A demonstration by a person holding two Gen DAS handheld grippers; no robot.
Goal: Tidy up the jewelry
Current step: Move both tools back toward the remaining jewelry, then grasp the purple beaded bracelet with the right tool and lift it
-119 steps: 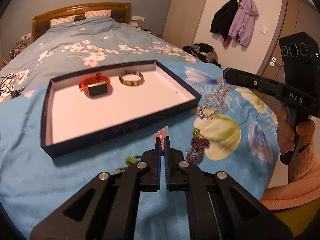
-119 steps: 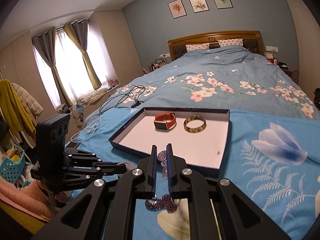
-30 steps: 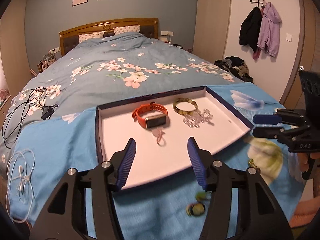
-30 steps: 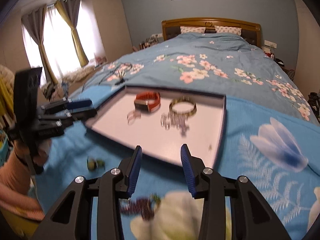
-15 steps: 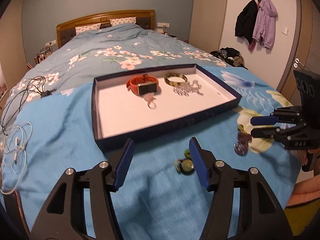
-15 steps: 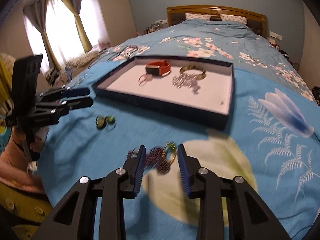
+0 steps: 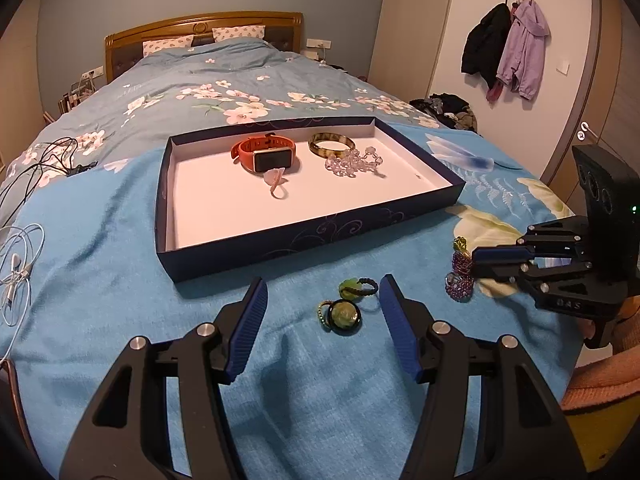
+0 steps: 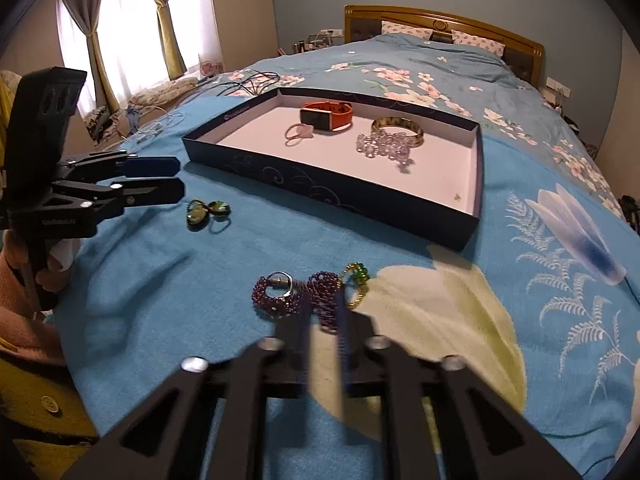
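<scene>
Since the job is sorting jewelry into one container, the tray sits mid-bed as the collecting point, near the loose pieces.

Tray contents: orange watch; bangle; crystal beads touching the bangle; pink ring just in front of the watch. All lie in the far half, leaving the near floor bare, presumably for what is to come.

Loose, on the blanket, in front of the tray:
- two green rings, side by side;
- purple beads in a heap, with a silver ring on them and a gold-green ring touching their edge.

Left gripper: jaws wide apart, empty, straddling the green rings from above; judged to be lined up for that pick.

Right gripper: jaws nearly together, blurred, tips at the purple beads; whether they have clamped the strand cannot be told.

Surface: soft blue floral blanket over a quilt; small pieces may sink in or snag.

Room: bedroom; wooden headboard, three framed prints, curtained window, coats on a wall hook, cables at the left bed edge.
</scene>
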